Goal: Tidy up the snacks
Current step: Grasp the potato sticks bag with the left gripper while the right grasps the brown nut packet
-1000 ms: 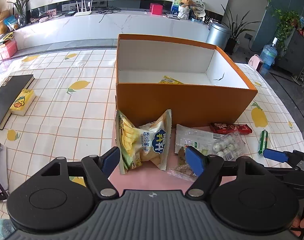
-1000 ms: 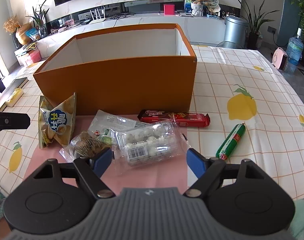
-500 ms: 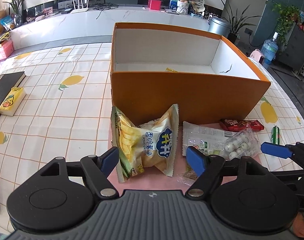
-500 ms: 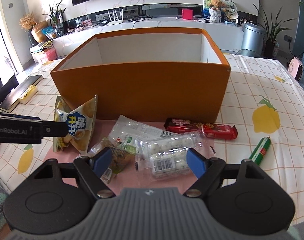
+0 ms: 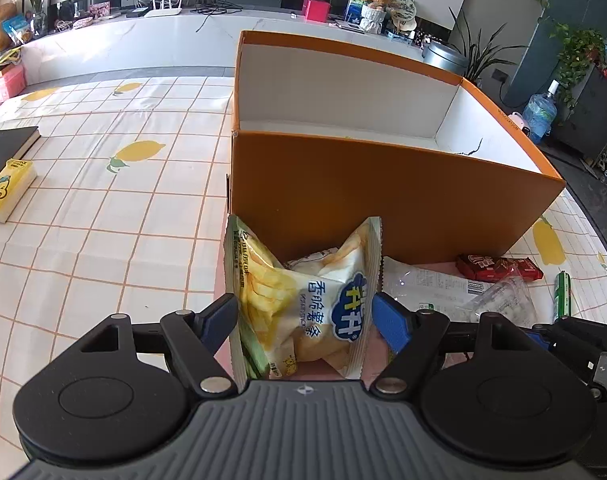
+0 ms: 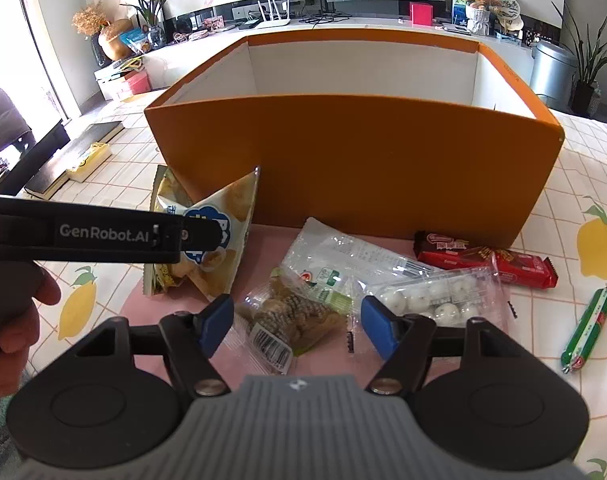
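Now both grippers tilt downward, left gripper (image 5: 305, 316) jaws open around the chip bag (image 5: 303, 304), right gripper (image 6: 297, 322) jaws closing around the cookie packet (image 6: 291, 316).

We see both views bright and evenly lit by daylight. In the right wrist view the window (image 6: 19, 60) at the far left is blown out to pure white, and light falls from that side. Shadows are soft: a faint one lies along the foot of the orange box (image 6: 363, 168) on the surface (image 6: 575, 184). Glare glints off the clear snack wrappers (image 6: 343, 256) and the glossy chip bag (image 5: 303, 300). Focus is sharp at the centre; print on the bag reads clearly. The fisheye bends straight edges, so the box rim curves, and corners darken and smear. We find no motion blur in either view.
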A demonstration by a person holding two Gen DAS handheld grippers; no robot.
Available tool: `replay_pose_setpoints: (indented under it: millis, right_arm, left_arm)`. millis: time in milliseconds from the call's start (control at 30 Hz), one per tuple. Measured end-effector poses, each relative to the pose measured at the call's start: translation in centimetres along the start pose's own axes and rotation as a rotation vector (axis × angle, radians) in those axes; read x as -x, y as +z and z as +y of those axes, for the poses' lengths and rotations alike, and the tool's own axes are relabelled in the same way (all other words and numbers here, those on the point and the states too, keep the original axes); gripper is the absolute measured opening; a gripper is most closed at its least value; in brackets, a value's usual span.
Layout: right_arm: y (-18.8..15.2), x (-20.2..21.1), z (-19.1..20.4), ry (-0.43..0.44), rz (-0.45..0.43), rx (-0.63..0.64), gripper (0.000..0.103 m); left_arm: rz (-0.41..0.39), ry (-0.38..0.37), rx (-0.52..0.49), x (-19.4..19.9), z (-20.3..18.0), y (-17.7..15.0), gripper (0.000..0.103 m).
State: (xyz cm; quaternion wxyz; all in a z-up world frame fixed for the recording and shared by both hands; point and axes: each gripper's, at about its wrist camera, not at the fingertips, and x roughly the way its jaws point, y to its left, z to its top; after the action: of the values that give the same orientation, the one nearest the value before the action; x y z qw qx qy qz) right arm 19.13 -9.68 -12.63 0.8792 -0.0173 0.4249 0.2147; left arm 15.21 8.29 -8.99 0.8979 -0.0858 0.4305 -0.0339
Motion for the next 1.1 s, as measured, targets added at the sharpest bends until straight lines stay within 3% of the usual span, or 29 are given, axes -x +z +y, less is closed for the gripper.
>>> replay_pose_setpoints:
  millis: [167, 400, 867, 1100]
  right_arm:
    - [-0.1, -0.7, 0.3, 0.009, 0.004, 0.001, 0.068]
    - [-0.4, -1.0, 0.6, -0.001, -0.004, 0.017, 0.063]
    - [-0.8, -0.4, 1.1, 0.006, -0.033, 0.055, 0.048]
    - [-1.0, -0.2, 1.4, 0.003, -0.041, 0.078, 0.041]
  left_arm:
    - [-0.005, -0.006, 0.007, -0.4, 0.4, -0.2, 0.088]
    - [-0.007, 0.005, -0.009, -0.6, 0.3, -0.3, 0.076]
    - [0.016, 0.088, -0.054, -1.5, -0.8, -0.2, 0.076]
    - [0.008, 0.090, -0.055, -1.1, -1.0, -0.1, 0.057]
